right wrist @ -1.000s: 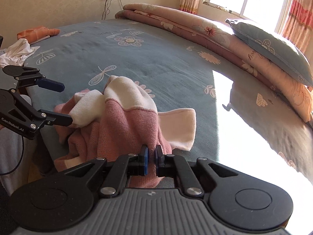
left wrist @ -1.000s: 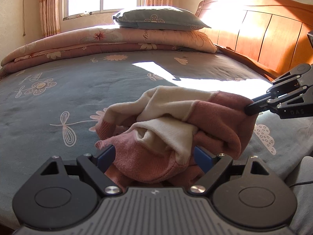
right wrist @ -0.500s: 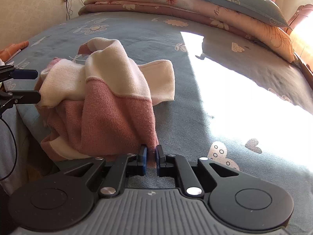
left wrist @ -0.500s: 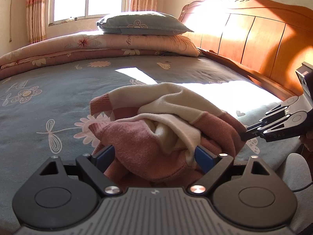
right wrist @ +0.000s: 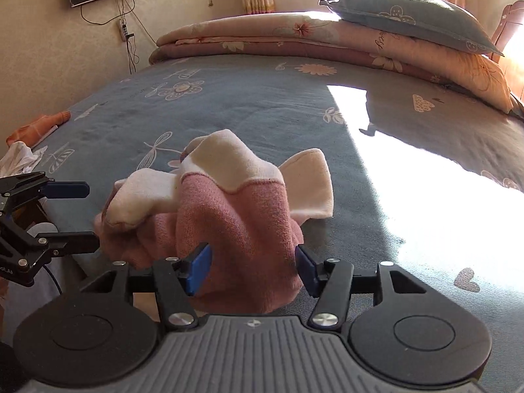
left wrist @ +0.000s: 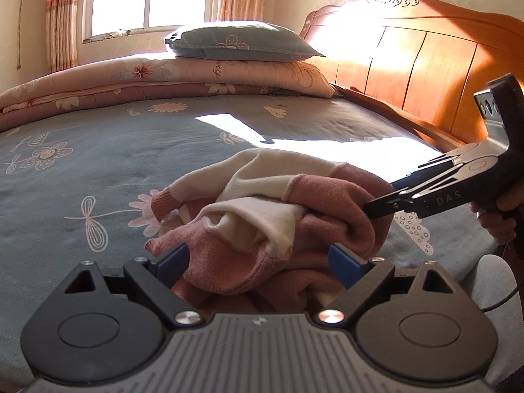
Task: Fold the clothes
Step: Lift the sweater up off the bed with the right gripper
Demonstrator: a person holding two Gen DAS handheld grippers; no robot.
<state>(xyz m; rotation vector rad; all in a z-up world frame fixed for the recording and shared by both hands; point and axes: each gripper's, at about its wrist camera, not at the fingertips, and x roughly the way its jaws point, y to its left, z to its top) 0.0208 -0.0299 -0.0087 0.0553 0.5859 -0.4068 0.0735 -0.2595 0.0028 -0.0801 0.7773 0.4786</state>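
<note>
Pink-and-cream knit sweater (left wrist: pixel 281 229) bunched in a heap at the near edge of the bed (left wrist: pixel 98 150), on the grey-blue floral sheet. Left gripper (left wrist: pixel 262 262) jaws wide and opening; the heap sits between its blue pads, contact unclear. Right gripper (right wrist: pixel 252 268) jaws part-open and opening, pink knit between them, pads no longer pinching. In left wrist view, right gripper (left wrist: pixel 376 206) tips sit against the heap's right side. Folded quilt (left wrist: pixel 163 75) and pillow (left wrist: pixel 242 41) along the far edge; wooden headboard (left wrist: pixel 425 59) on the right.
</note>
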